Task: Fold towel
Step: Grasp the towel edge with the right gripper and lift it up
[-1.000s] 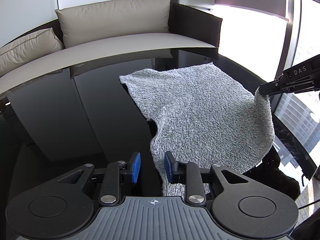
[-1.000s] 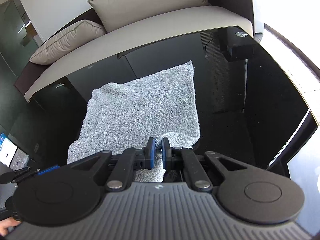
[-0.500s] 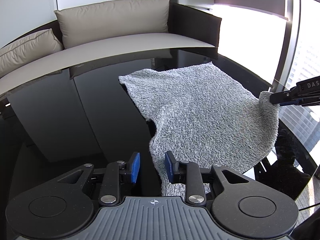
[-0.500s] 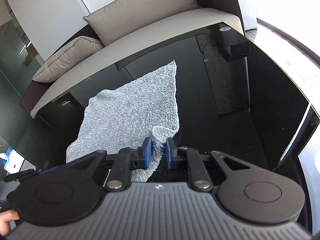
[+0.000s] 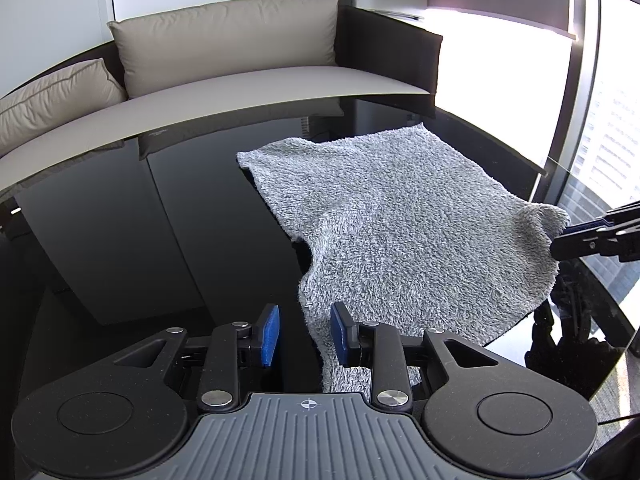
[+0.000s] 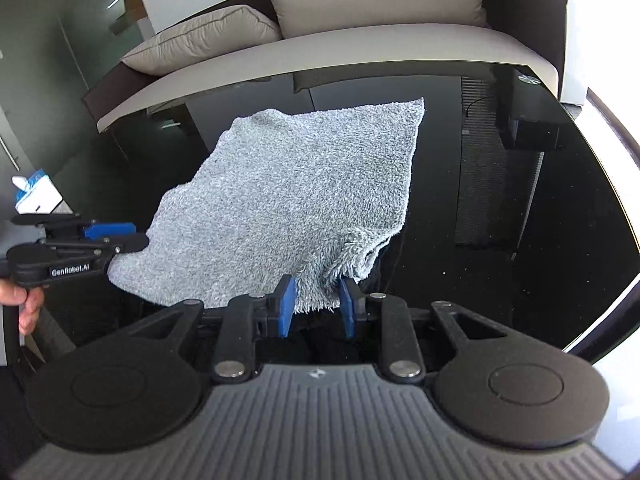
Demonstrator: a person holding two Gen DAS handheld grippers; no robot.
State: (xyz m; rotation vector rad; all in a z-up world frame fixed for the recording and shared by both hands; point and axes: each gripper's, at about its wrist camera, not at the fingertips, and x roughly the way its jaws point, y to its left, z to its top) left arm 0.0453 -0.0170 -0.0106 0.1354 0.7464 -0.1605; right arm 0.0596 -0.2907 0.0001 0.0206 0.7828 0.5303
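A fluffy grey towel lies spread on the glossy black table, with its near edge hanging over the table's front; it also shows in the right wrist view. My left gripper is open, with the towel's near-left corner just in front of its blue pads. My right gripper is open, with the towel's bunched near-right corner lying between its blue pads. The right gripper shows at the right edge of the left wrist view, and the left gripper at the left of the right wrist view.
A sofa with beige cushions runs along the far side of the table. A bright window lies to the right. A small black box sits at the table's far right. The table's front edge curves close by.
My right gripper has opened around the towel corner that it held pinched, and has lowered it towards the table. The left gripper has stayed open in place.
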